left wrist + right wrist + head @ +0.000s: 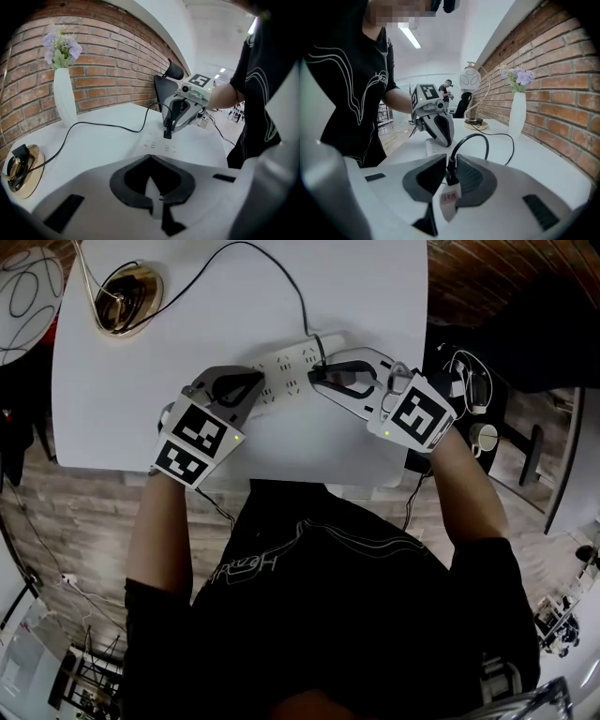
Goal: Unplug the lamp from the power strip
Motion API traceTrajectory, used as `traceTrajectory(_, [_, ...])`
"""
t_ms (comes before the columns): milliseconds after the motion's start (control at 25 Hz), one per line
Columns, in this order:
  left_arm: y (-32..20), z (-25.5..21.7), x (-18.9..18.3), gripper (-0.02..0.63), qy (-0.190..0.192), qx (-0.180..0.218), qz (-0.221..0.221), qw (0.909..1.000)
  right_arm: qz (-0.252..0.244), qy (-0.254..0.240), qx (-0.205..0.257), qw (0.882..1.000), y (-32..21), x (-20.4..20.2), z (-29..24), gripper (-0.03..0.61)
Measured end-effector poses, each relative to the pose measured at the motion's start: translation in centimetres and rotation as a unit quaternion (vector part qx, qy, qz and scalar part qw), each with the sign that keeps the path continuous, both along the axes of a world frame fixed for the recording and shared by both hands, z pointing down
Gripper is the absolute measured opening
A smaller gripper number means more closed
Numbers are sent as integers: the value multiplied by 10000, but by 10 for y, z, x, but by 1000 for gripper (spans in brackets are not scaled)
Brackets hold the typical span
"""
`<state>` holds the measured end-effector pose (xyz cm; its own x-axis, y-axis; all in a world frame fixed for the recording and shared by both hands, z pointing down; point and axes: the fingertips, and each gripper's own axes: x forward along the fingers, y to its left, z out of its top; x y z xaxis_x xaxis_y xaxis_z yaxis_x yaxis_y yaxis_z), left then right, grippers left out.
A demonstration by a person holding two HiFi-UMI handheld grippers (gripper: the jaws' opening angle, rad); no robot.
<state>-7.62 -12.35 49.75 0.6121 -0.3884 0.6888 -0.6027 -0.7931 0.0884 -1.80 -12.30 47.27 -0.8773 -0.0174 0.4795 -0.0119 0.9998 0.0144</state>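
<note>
A white power strip (291,367) (159,145) lies on the white table (141,390). A black plug (167,133) (451,172) sits in it, and its black cable (281,268) (103,125) runs to the lamp's gold base (127,298) (18,166). My right gripper (317,379) (450,161) is shut on that plug from the right. At the strip's left end my left gripper (260,382) (150,158) rests with its tips together, shut. A white tag (449,197) hangs under the plug.
A white vase with purple flowers (64,101) (517,117) stands against the brick wall. The lamp's white globe (28,287) hangs over the table's far left corner. The table's near edge (281,474) is just behind both grippers. Off the right edge sits a mug (485,437) among cables.
</note>
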Motion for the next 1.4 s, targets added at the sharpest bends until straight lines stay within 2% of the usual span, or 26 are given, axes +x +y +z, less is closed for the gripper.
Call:
traceTrajectory(160, [0, 1, 0, 3, -6, 13, -7, 10000, -69, -121, 45, 9999, 0, -2, 1, 35])
traceTrajectory(480, [-1, 0, 0, 2, 19, -73, -25, 10000, -599, -392, 441, 9965, 9, 2, -2, 26])
traceTrajectory(600, [-2, 0, 0, 2, -1, -25, 3, 10000, -713, -432, 410, 9957, 10, 3, -2, 25])
traceTrajectory(720, [-1, -1, 0, 2, -46, 74, 54, 9999, -745, -520, 125, 9958, 8, 1, -6, 22])
traceTrajectory(840, [0, -1, 0, 2, -65, 84, 71, 9999, -667, -646, -387, 9949, 5, -2, -10, 20])
traceTrajectory(960, [0, 0, 1, 2, -90, 141, 108, 9998, -608, -512, -889, 9929, 0, -1, -8, 18])
traceTrajectory(1040, [0, 0, 1, 2, -102, 162, 115, 9998, -704, -422, -1001, 9916, -1, 0, -5, 18])
traceTrajectory(1120, [0, 1, 0, 2, -84, 111, 102, 9999, -797, -450, -953, 9912, -1, 0, -5, 18])
traceTrajectory(1240, [0, 1, 0, 2, -29, -12, 88, 10000, -933, -661, -646, 9913, 5, 0, -10, 17])
traceTrajectory(1400, [-1, 1, 0, 2, 2, -36, 104, 9999, -1081, -647, -272, 9917, 10, 3, -8, 15])
